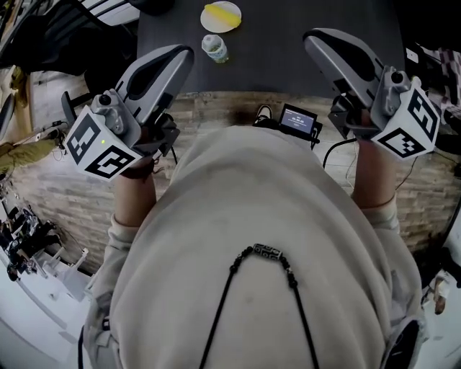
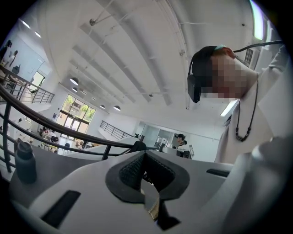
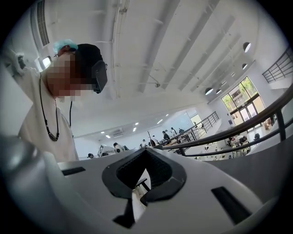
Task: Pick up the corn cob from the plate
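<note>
In the head view a yellow corn cob lies on a small white plate at the far side of a dark table. My left gripper is held up at the table's near edge, left of the plate and well short of it. My right gripper is up at the right, also away from the plate. Both grippers are shut with nothing in them. In the left gripper view the left gripper shows its pads meeting, as does the right gripper in the right gripper view. Neither gripper view shows the corn or the plate.
A small clear jar with green contents stands just in front of the plate. A small device with a lit screen and cables sit on the wooden ledge below the table. A black railing and a dark bottle show in the left gripper view.
</note>
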Demonstrator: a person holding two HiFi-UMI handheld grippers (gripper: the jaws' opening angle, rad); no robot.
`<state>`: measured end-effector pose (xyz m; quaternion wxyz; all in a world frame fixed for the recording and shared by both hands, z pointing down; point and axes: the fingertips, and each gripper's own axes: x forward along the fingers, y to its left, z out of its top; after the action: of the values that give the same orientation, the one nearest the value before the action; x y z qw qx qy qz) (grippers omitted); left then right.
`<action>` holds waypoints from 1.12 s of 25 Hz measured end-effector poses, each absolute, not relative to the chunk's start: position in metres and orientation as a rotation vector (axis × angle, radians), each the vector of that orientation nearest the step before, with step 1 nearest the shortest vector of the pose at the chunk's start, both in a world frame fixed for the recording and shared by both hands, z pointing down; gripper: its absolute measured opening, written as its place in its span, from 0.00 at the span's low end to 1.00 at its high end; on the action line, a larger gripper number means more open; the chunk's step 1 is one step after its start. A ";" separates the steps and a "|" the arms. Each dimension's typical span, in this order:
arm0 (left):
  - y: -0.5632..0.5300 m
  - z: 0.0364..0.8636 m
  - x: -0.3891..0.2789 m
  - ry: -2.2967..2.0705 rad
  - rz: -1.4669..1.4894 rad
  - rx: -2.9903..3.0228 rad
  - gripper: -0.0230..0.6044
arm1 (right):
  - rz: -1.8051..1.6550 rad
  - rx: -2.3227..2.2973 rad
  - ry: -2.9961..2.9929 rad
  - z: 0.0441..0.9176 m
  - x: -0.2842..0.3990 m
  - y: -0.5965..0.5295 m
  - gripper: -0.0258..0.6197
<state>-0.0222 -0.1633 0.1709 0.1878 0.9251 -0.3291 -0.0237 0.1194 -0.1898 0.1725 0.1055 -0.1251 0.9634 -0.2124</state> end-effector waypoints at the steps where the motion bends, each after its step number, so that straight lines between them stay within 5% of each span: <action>1: -0.166 0.170 -0.018 -0.924 -0.059 2.602 0.04 | -0.640 -0.375 2.826 0.176 0.125 -0.191 0.06; 28: -0.233 0.144 -0.034 -0.509 -0.149 2.724 0.04 | -0.537 -0.792 2.831 0.149 0.101 -0.209 0.06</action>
<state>-0.0338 -0.2328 0.1435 0.1822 0.9652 -0.1803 -0.0526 0.1015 -0.2089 0.1493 0.0766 -0.2641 0.9446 -0.1791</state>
